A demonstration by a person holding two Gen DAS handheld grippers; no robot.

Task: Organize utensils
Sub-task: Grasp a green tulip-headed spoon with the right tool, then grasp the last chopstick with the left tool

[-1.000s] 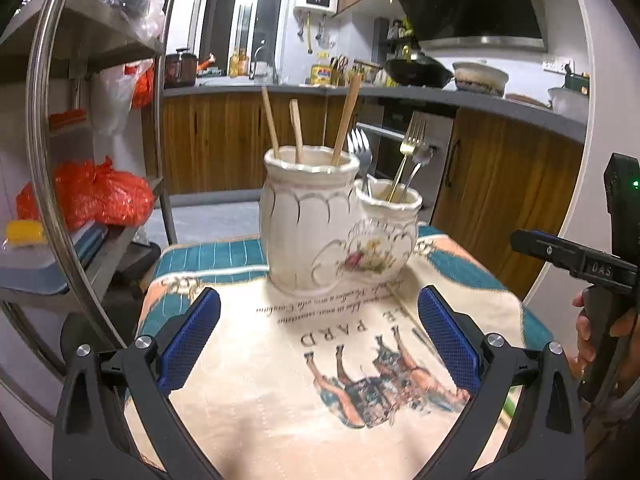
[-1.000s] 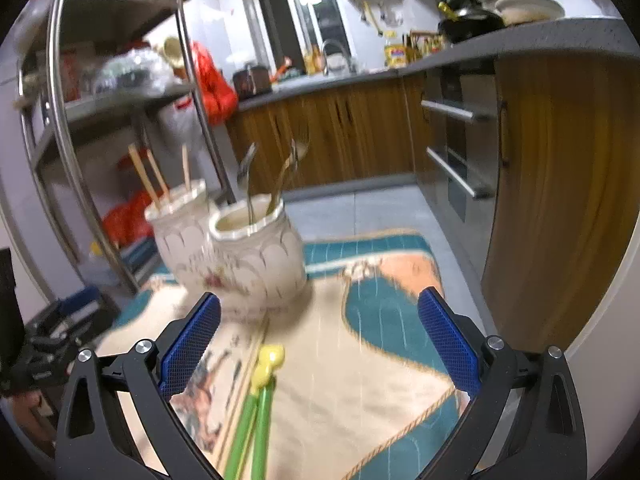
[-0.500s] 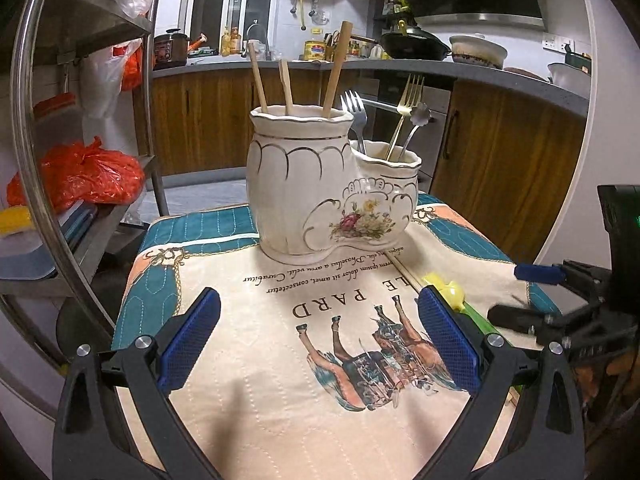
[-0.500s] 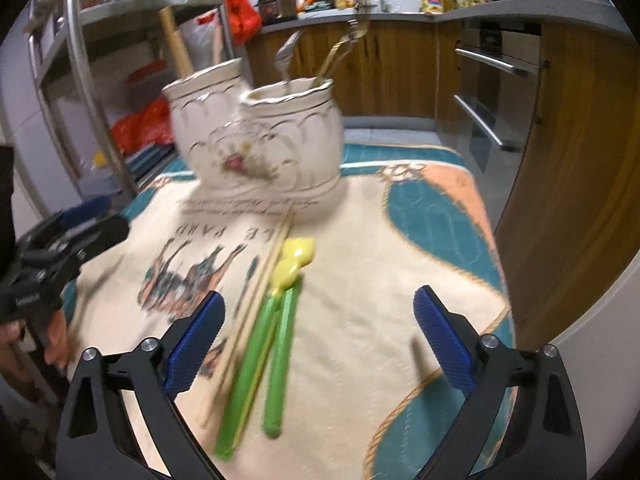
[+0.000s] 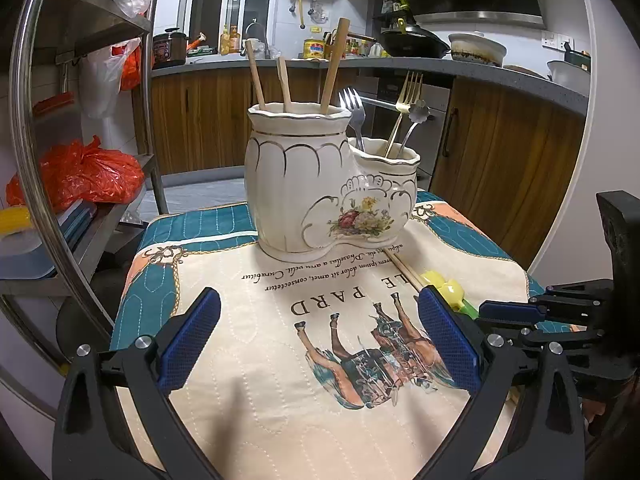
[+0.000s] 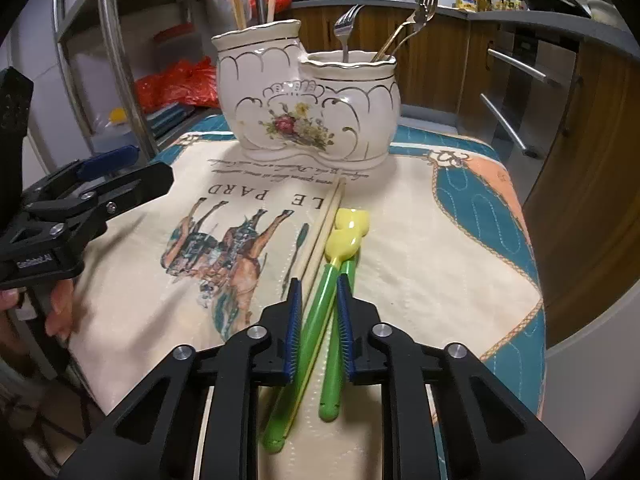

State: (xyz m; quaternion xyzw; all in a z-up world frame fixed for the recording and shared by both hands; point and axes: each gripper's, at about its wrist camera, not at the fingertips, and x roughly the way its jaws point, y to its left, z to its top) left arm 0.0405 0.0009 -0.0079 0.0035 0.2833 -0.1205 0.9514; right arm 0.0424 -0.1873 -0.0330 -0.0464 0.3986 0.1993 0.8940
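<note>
the right gripper [image 6: 318, 320] has just been closing and is clamped on two green utensils [image 6: 320, 304] lying on the mat [image 6: 420, 240] before the ceramic holder [image 6: 308, 108]; the left gripper [image 5: 316, 344] is held wide apart, nothing gripped

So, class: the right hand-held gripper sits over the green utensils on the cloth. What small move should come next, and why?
Probably lift slightly. The right hand-held gripper has just been closing and its pads now flank the two green utensils, which still lie on the cloth beside the chopsticks. Whether both are pinched is unclear; a short lift towards the ceramic holder would show.
</note>
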